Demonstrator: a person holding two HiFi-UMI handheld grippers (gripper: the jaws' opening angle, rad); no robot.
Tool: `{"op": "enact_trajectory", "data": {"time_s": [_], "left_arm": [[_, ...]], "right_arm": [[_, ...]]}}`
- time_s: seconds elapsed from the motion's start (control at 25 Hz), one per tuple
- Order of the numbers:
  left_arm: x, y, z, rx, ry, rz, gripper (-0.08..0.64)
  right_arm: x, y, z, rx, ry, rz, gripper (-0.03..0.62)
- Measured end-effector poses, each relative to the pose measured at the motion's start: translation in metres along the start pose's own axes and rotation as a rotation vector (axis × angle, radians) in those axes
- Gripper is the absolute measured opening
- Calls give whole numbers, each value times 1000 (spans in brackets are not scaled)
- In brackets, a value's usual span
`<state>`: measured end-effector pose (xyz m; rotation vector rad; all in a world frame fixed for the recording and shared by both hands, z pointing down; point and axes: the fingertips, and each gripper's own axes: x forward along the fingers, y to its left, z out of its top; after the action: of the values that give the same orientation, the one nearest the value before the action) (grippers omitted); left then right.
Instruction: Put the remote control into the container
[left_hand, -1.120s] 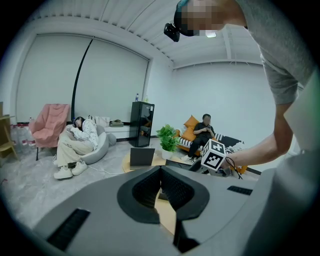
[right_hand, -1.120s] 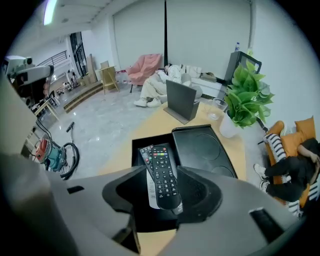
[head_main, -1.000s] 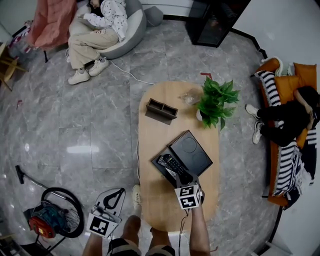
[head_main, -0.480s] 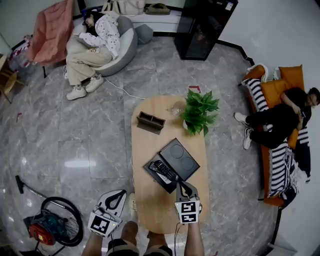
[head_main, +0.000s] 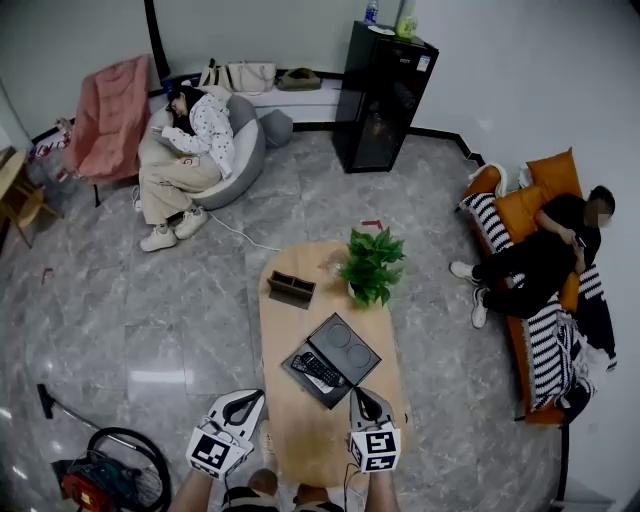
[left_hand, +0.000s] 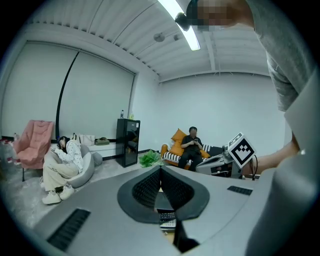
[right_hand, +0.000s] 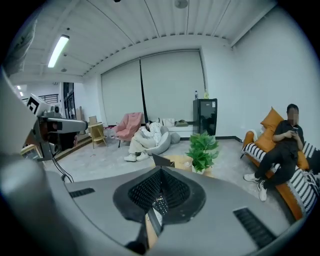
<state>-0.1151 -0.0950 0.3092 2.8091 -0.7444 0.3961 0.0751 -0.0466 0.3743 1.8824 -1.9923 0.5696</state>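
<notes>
Placement looks done: the remote control (head_main: 318, 369) lies inside the black container (head_main: 352, 345) on the table (head_main: 300, 440), in its near-left part, with no claw touching it. Left claw (head_main: 248, 398) hangs off the table's near-left edge, its jaws pressed together on nothing. Right claw (head_main: 358, 393) hovers over the near edge just short of the container; its jaws have just been closing and now meet, also empty. My judgement is that little more is called for than keeping both claws clear, or at most checking that the remote sits flat within the rim. Around the room from the left are a red machine (head_main: 90, 485) with a coiled hose on the floor, a pink chair (head_main: 108, 115), a person (head_main: 190, 150) resting on a beanbag, a small wooden box (head_main: 291, 289) on the table's far side, a potted plant (head_main: 370, 265) near it, a black cabinet (head_main: 382, 95) by the wall, and a person (head_main: 535, 262) on a sofa. None of these stands in the way; box and plant are well apart from the container.
</notes>
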Motion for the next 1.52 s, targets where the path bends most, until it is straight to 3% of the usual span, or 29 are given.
{"op": "enact_trajectory", "data": {"time_s": [0.28, 0.56, 0.84, 1.52], "left_arm": [[-19, -26, 50, 85, -28, -19, 8], [-46, -47, 80, 96, -62, -11, 8], [-66, -67, 126, 152, -134, -6, 8], [-94, -97, 146, 185, -209, -7, 8]], "right_arm": [[-57, 0, 48, -3, -95, -26, 12], [-113, 10, 94, 15, -218, -40, 12], [-149, 23, 120, 4, -294, -23, 12], [-194, 32, 133, -30, -369, -30, 12]]}}
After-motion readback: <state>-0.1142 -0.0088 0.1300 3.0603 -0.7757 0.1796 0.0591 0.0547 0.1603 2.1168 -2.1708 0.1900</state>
